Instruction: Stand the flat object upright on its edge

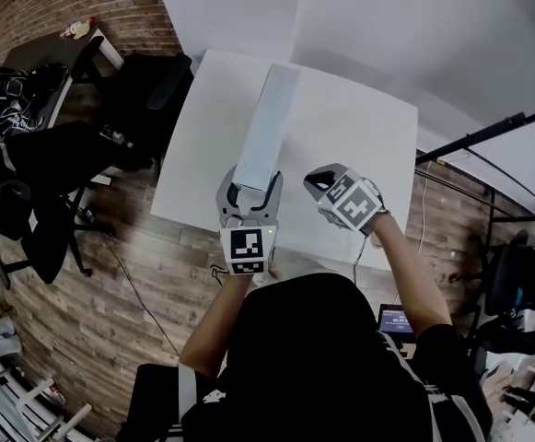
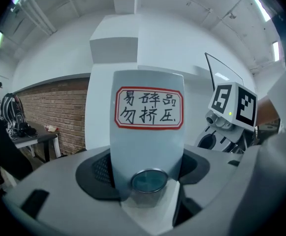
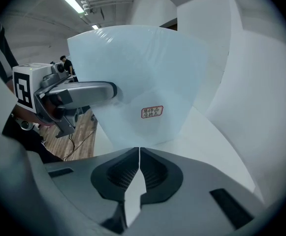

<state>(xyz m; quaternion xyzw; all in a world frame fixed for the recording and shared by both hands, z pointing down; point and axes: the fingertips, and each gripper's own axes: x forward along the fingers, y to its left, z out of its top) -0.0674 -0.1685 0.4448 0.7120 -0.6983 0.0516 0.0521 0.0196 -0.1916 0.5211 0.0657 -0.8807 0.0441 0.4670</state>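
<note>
- White tabletop (image 1: 377, 145) is filling the space just ahead of the person, with wooden floor (image 1: 147, 274) showing around it.
- Nearest the person, the left gripper (image 1: 251, 190) is pointing roughly level and is clamping the near end of a flat pale blue panel (image 1: 272, 122). Both pads are pressing on its faces.
- Just beside it, the right gripper (image 1: 320, 180) is tilting downward with its jaws pressed together on nothing. It is hovering near the panel's right face without touching it.
- The panel is running away from the left gripper across the table, looking narrow from above and broad from the right gripper view. It is appearing to stand on its long lower edge on the tabletop.
- A red-framed label (image 2: 149, 108) is facing up on the panel's thin near side.
- Judging by this, the standing step is nearly done. The next move is calling for a check of balance and a slow release, with the right gripper ready to steady the face.
- Farther off, a brick wall (image 2: 54, 112) is lining the room.
</note>
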